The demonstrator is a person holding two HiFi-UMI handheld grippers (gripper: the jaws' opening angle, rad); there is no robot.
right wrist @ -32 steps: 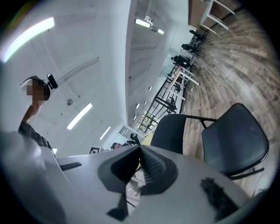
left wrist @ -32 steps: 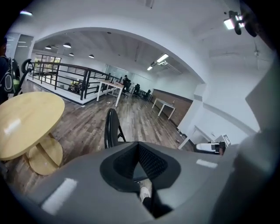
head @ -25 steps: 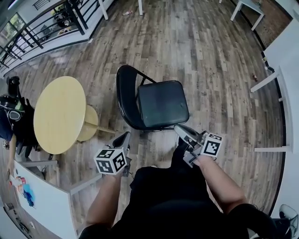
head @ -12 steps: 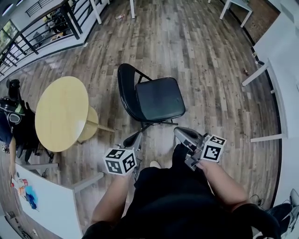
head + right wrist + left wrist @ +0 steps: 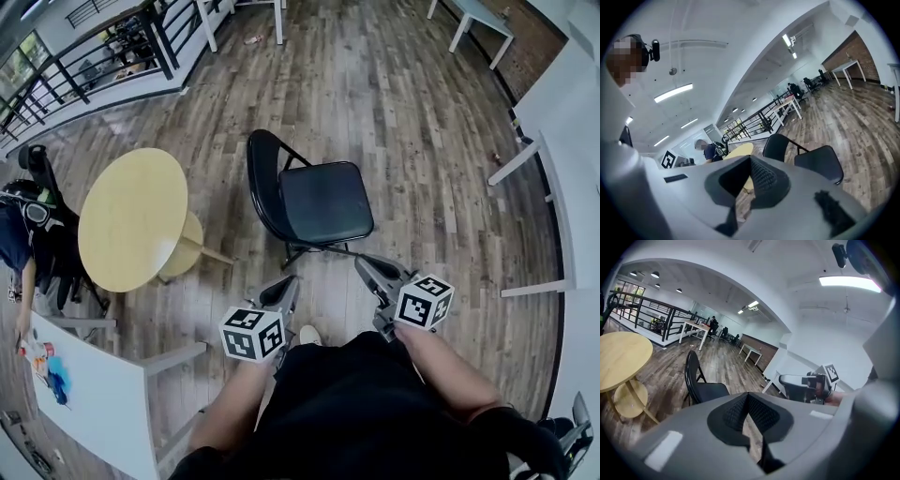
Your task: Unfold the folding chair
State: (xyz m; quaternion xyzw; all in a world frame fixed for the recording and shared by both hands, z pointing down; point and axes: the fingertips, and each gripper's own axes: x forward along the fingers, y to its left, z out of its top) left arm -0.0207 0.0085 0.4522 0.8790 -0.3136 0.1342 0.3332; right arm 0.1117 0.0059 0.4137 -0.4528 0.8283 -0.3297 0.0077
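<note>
Closest in, the left gripper [image 5: 280, 292] and the right gripper [image 5: 372, 267] each have their jaws pressed together on nothing, clear of the black folding chair [image 5: 324, 202] standing opened out on the wooden floor [image 5: 412, 131] just ahead, with a round yellow table [image 5: 131, 217] on its left.

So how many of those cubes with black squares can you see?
2. The left cube sits on the left gripper, the right cube on the right gripper. No others show.
</note>
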